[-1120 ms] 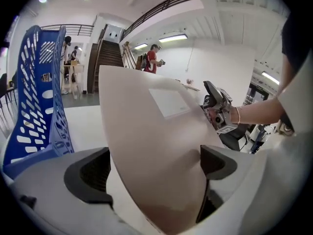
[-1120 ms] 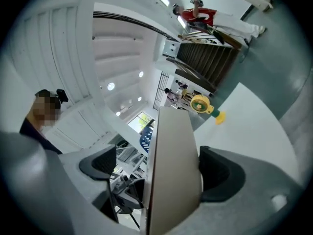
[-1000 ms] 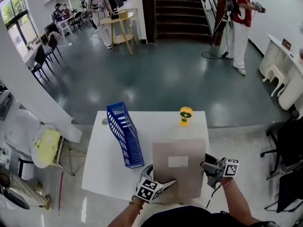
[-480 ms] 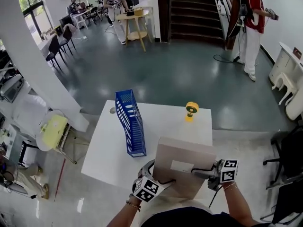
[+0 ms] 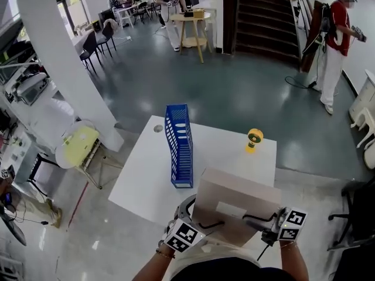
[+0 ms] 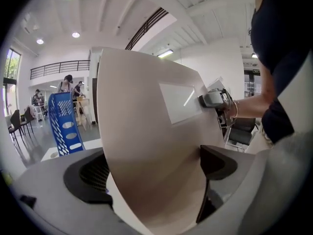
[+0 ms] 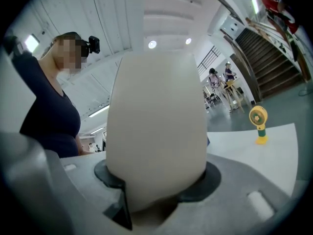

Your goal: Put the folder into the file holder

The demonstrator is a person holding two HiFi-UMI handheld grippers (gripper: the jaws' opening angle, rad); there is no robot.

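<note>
The beige folder (image 5: 237, 206) with a white label is off the white table (image 5: 146, 174), tilted up in front of me near its front edge. My left gripper (image 5: 210, 223) is shut on the folder's lower left edge; in the left gripper view the folder (image 6: 146, 131) fills the gap between the jaws. My right gripper (image 5: 258, 219) grips the right edge, its jaws still closing on the folder (image 7: 156, 121) between them. The blue file holder (image 5: 180, 145) stands upright on the table, ahead and to the left, and also shows as the blue holder (image 6: 66, 124).
A small yellow fan (image 5: 254, 139) stands at the table's far right; the fan (image 7: 258, 124) also shows in the right gripper view. A yellow chair (image 5: 79, 148) and a white column stand left of the table. People and furniture are far off across the floor.
The folder lay flat on the table a second ago; now it is raised and tilted up. The right gripper has closed on its right edge.
</note>
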